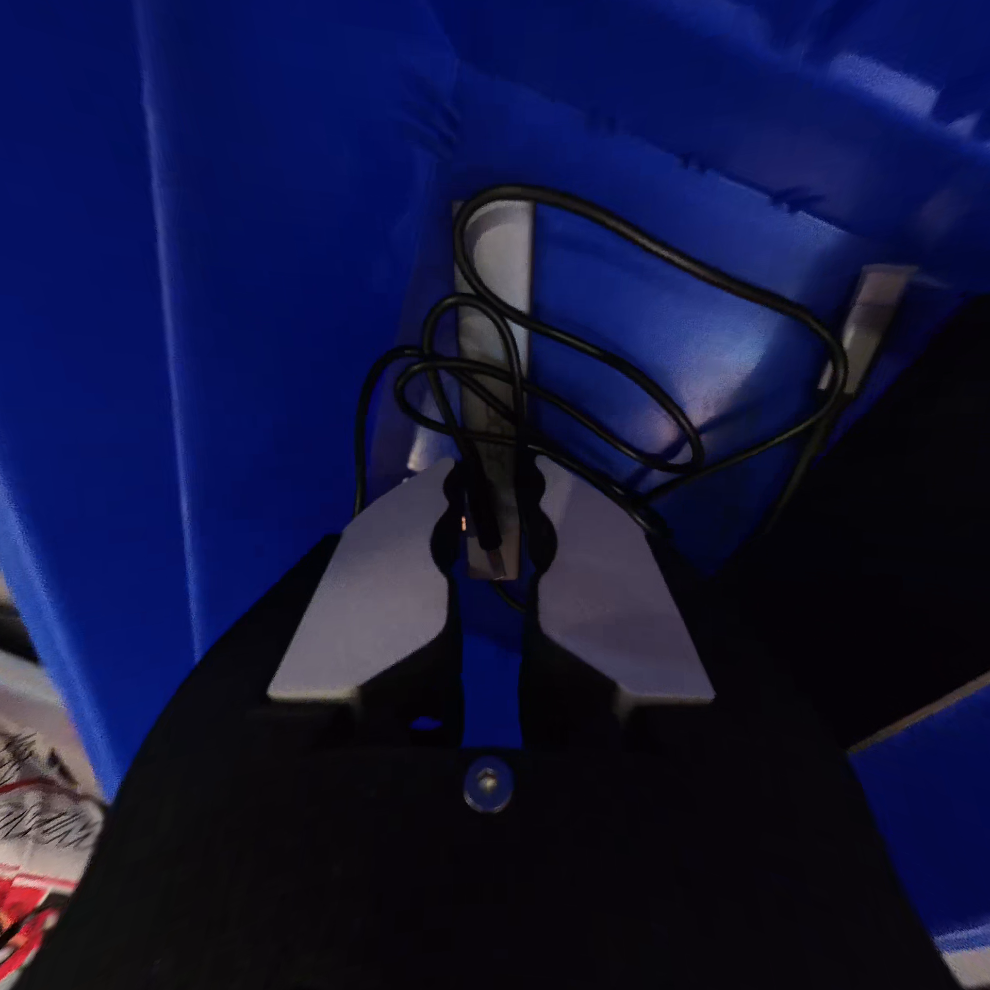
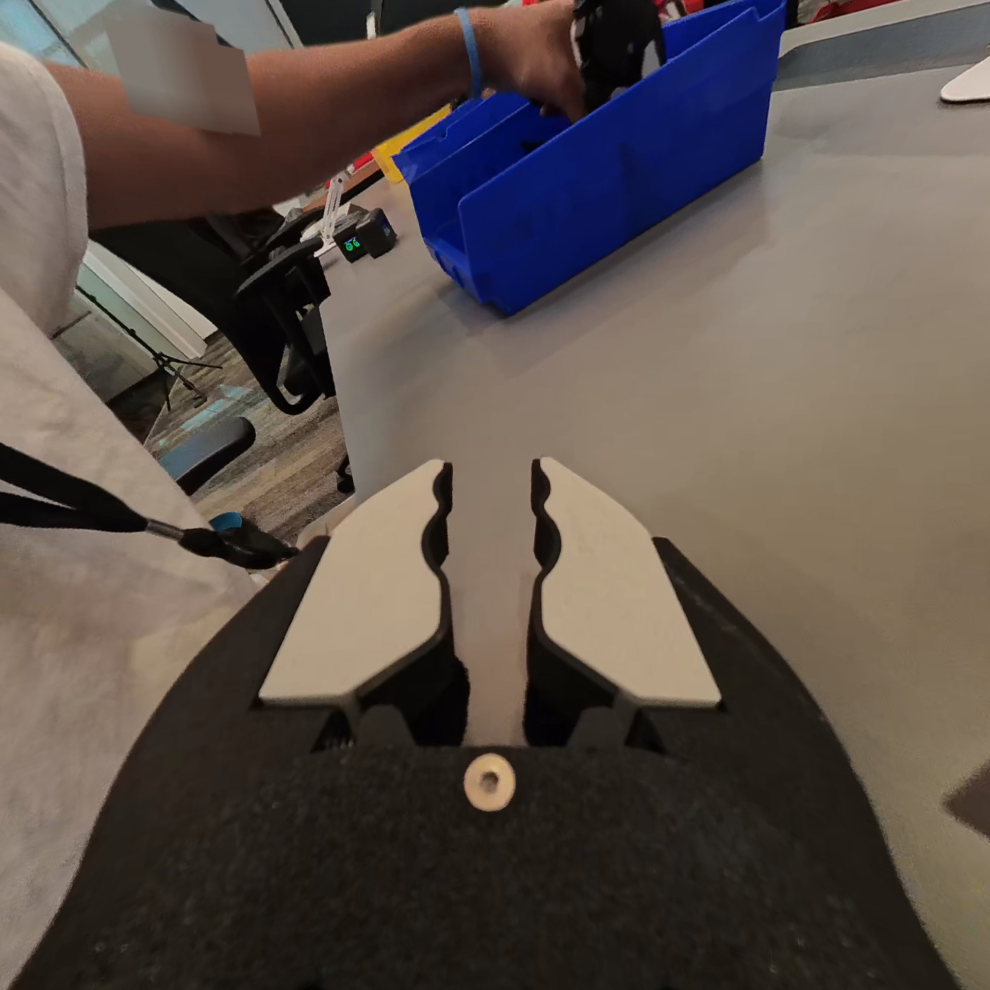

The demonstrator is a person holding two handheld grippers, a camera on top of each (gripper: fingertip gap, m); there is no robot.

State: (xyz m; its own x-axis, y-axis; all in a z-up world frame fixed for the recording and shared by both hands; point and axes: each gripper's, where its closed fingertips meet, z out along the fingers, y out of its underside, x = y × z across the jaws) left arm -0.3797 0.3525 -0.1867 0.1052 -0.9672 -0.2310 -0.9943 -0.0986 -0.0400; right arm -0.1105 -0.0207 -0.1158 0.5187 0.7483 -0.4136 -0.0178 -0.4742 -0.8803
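Grey worktop (image 2: 696, 428) stretches ahead of you. Your right tongs (image 2: 491, 471) hang released and empty just above it. Farther off, inside the blue bin (image 2: 616, 203), your left tongs (image 1: 493, 477) clench a silver bar (image 1: 490, 385) tangled with black cable (image 1: 669, 268).

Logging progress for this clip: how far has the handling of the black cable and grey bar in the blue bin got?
Done: the left tool is down inside the blue bin and shut on the grey bar with the tangled black cable.
In hand: that grip, low in the bin.
Left: bar and cable are not yet out. The right tool is open and empty over the grey table.
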